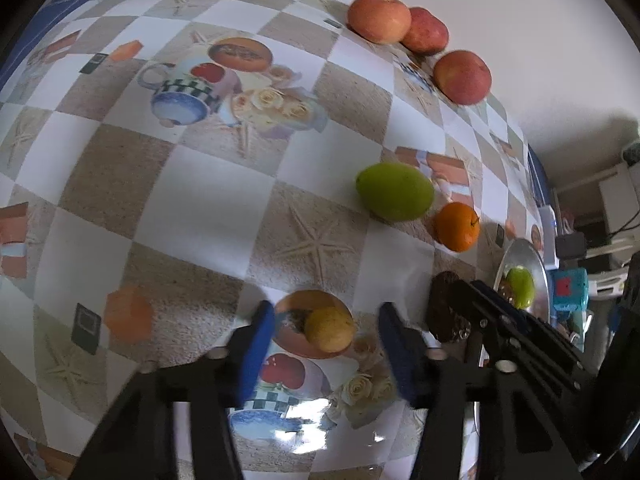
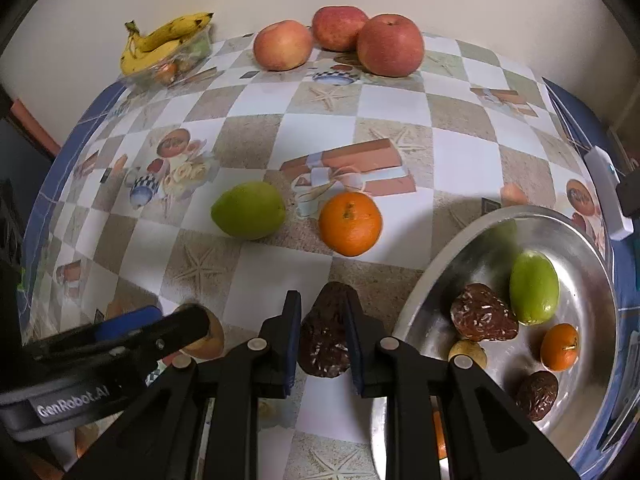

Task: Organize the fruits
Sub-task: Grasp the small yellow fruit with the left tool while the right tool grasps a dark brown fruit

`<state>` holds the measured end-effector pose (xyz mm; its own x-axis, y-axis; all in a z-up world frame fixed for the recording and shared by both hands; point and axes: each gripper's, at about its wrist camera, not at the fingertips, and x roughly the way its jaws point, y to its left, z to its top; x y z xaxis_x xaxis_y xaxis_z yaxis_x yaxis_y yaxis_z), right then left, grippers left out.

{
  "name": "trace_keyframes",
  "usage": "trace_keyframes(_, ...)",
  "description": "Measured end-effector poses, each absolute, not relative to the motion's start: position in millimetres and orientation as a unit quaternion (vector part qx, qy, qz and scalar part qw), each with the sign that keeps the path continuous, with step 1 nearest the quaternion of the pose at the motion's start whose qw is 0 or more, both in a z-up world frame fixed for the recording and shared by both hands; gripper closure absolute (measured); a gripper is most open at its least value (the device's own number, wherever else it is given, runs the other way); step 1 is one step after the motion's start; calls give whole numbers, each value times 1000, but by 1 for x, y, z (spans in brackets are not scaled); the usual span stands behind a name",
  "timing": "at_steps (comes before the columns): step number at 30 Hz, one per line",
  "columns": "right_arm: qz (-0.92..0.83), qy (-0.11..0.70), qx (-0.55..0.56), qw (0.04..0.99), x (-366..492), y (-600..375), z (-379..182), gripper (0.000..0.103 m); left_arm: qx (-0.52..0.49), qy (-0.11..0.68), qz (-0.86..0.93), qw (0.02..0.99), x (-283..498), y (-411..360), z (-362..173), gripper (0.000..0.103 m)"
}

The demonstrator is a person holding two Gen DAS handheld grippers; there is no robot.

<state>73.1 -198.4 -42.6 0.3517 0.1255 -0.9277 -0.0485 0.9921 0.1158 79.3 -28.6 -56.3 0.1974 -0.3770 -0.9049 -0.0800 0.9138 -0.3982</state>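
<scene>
Right gripper (image 2: pixel 322 344): my blue pads are closed against both sides of a dark brown wrinkled fruit (image 2: pixel 326 340), just beside the near rim of the metal bowl (image 2: pixel 424 300); I cannot tell whether it is lifted off the cloth or only pinched.

Left gripper (image 1: pixel 326 340): my jaws stand apart around a small yellow fruit (image 1: pixel 330 328), which lies between the pads without either one touching it, as far as I can see.

Already in the bowl: a green fruit (image 2: pixel 534 288), a brown wrinkled one (image 2: pixel 482 312), a small orange (image 2: pixel 560 347), a small yellowish fruit (image 2: pixel 468 350) and another brown one (image 2: pixel 538 394). I judge that part done.

Still on the table (image 2: pixel 260 152): a green fruit (image 2: pixel 249 210) and an orange (image 2: pixel 350 223) near each other in the middle, three apples (image 2: pixel 390 45) in a close cluster along the far edge by the wall, plus the two fruits at my grippers.

Far corner: bananas (image 2: pixel 162 42) resting on a clear container that seems to hold more fruit; I cannot tell whether that counts as sorted.

Progress: roughly halfway by my judgement; five pieces are in the bowl and seven loose ones are left.
</scene>
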Motion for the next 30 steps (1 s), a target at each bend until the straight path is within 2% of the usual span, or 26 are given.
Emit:
trace_keyframes(2,51,569,35,820,74,-199,-44,81,-178,628,-104,751,79,-31,-57,72)
trace_keyframes(3,51,568,38,821,74,-200,-45,81,-177,629,-105,749,79,-33,-59,73)
trace_keyframes(7,53,569,24,820,74,-197,-45,79,-173,626,-108,752,80,-36,-59,74)
trace_keyframes(9,55,573,15,817,74,-195,-46,74,-179,625,-103,753,81,-33,-59,74)
trace_keyframes(10,55,579,13,814,74,-194,-48,67,-179,623,-96,756,82,-31,-58,74)
trace_keyframes(11,59,578,10,814,73,-192,-49,66,-176,619,-88,760,83,-28,-57,74)
trace_keyframes(30,53,602,-31,796,68,-170,-70,65,-193,614,-64,763,86,-7,-59,74)
